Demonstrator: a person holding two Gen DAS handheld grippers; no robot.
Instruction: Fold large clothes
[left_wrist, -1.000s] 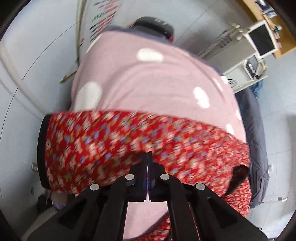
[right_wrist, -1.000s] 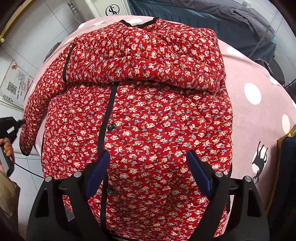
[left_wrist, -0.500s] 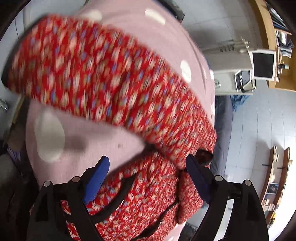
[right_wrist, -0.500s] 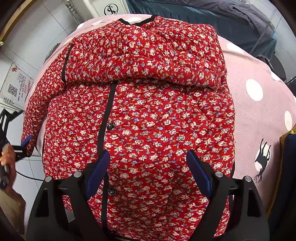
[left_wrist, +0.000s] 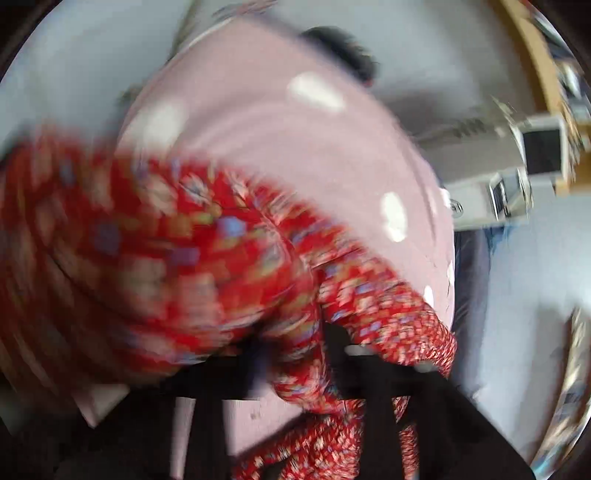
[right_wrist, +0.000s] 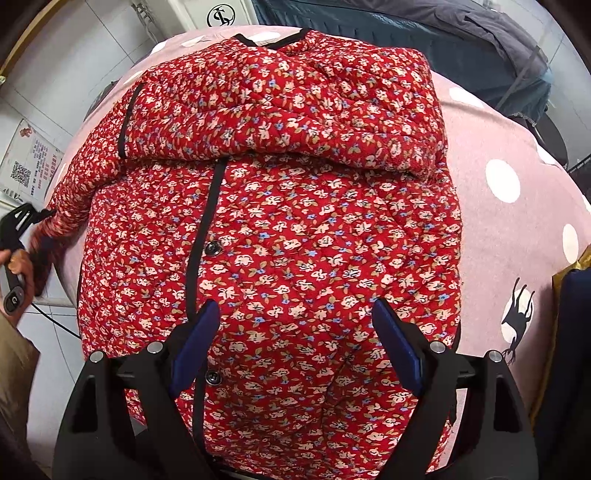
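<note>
Blurred red floral quilted jacket (left_wrist: 192, 251) bunched between black left tongs (left_wrist: 295, 354), over pink white-dotted cloth (left_wrist: 280, 140); grip state unclear.

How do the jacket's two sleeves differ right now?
One sleeve is folded flat across the chest of the jacket; the other sleeve hangs off the edge of the pink spotted cover, unfolded. The left gripper is at the hanging sleeve's end; nothing touches the folded one. Both share the red floral quilting.

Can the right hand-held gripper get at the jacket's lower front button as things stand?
Probably yes. The right hand-held gripper hangs open over the red floral quilted jacket, and the lower button sits uncovered beside its left finger, with nothing lying between them.
</note>
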